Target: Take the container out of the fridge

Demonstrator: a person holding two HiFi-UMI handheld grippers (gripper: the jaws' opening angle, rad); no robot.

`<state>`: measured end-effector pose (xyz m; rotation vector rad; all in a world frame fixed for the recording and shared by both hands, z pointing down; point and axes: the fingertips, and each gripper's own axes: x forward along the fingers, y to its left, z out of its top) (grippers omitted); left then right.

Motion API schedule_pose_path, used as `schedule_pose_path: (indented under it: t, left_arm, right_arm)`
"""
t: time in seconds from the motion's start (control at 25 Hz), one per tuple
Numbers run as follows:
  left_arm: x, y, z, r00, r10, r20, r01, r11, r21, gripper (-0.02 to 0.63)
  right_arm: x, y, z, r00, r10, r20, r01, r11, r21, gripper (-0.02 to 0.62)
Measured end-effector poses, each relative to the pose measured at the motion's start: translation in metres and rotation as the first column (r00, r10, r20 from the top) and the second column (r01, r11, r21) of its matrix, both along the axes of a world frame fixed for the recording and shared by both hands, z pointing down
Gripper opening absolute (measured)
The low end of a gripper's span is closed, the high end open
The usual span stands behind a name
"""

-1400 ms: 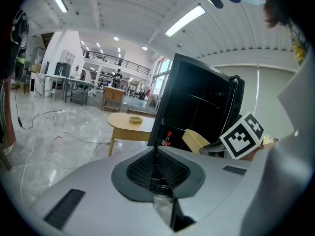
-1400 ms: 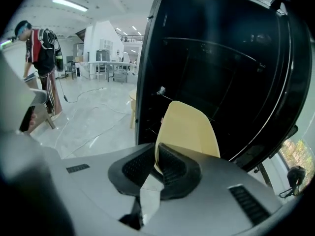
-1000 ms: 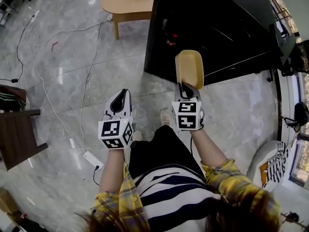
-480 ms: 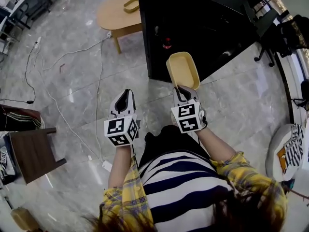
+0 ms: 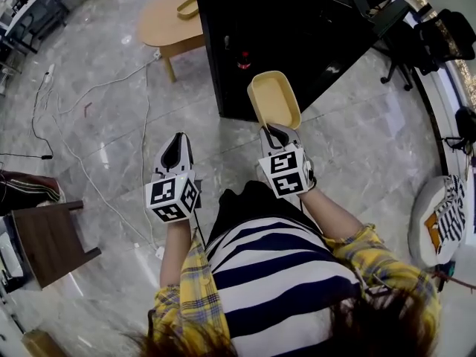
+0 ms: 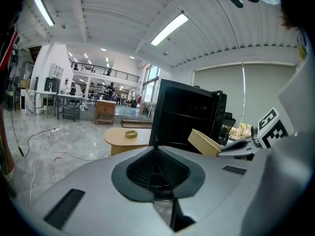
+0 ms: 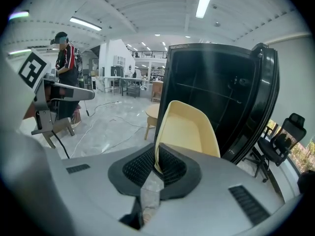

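A pale yellow oblong container (image 5: 274, 99) is held by its near rim in my right gripper (image 5: 277, 133), whose jaws are shut on that rim. In the right gripper view the container (image 7: 187, 129) stands up from the jaws, its hollow side facing right. Behind it is the black fridge (image 5: 286, 28), its dark inside and shelves showing (image 7: 211, 95). My left gripper (image 5: 173, 149) hangs over the floor left of the fridge, jaws shut with nothing between them (image 6: 156, 156). The container (image 6: 205, 141) and the right gripper show at the right of the left gripper view.
A low round wooden table (image 5: 165, 24) with a second yellow container (image 5: 187, 7) stands left of the fridge. Cables (image 5: 89, 166) and a power strip lie on the marble floor. A dark stool (image 5: 44, 240) is at the left, black chairs (image 5: 446, 36) at the right. A person (image 7: 61, 58) stands far off.
The view has shifted: fridge, table and both grippers sit a little further left and up in the picture. The right gripper still holds the container; the left one stays shut.
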<state>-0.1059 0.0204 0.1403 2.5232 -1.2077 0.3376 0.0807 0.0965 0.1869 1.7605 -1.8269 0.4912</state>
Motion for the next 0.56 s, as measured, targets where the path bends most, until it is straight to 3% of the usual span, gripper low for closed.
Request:
schedule_pose_path:
  t: [0.56]
  left_arm:
    - [-0.004, 0.002, -0.014, 1.0, 0.005, -0.018, -0.004, 1.0, 0.027, 0.034]
  right_arm:
    - [-0.005, -0.01, -0.006, 0.999, -0.035, -0.007, 0.035, 0.999, 0.011, 0.046]
